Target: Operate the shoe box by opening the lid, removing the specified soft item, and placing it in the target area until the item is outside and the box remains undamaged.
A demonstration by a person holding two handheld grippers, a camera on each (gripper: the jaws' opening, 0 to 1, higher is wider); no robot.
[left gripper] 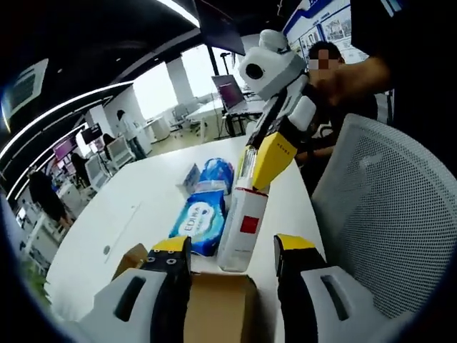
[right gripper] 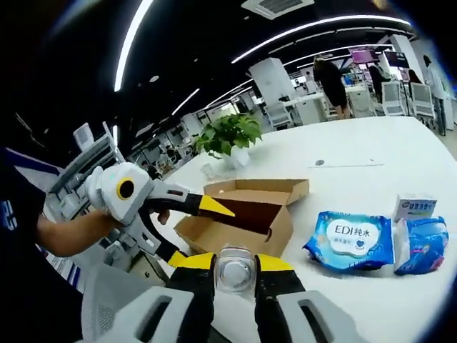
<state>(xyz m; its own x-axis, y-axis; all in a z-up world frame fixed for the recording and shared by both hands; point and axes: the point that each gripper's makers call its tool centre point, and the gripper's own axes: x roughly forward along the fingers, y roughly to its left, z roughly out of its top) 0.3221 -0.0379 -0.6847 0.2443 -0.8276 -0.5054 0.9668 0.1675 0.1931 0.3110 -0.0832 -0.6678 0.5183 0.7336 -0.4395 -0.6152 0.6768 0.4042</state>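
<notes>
In the left gripper view, the left gripper point(left gripper: 232, 261) holds its fingers wide apart over the open cardboard shoe box point(left gripper: 214, 307) at the near edge of the white desk point(left gripper: 143, 207), while the right gripper point(left gripper: 265, 161) has its fingers closed on a white bottle point(left gripper: 241, 229). The blue soft wipes pack point(left gripper: 200, 223) lies just beyond the box, already outside it; I judge it light and squashy, best taken by its flat sides. In the right gripper view, the bottle is clamped between the fingers, the box point(right gripper: 243, 211) stands undamaged near the desk corner with a potted plant point(right gripper: 228, 136) behind it, and the room is an open office.
</notes>
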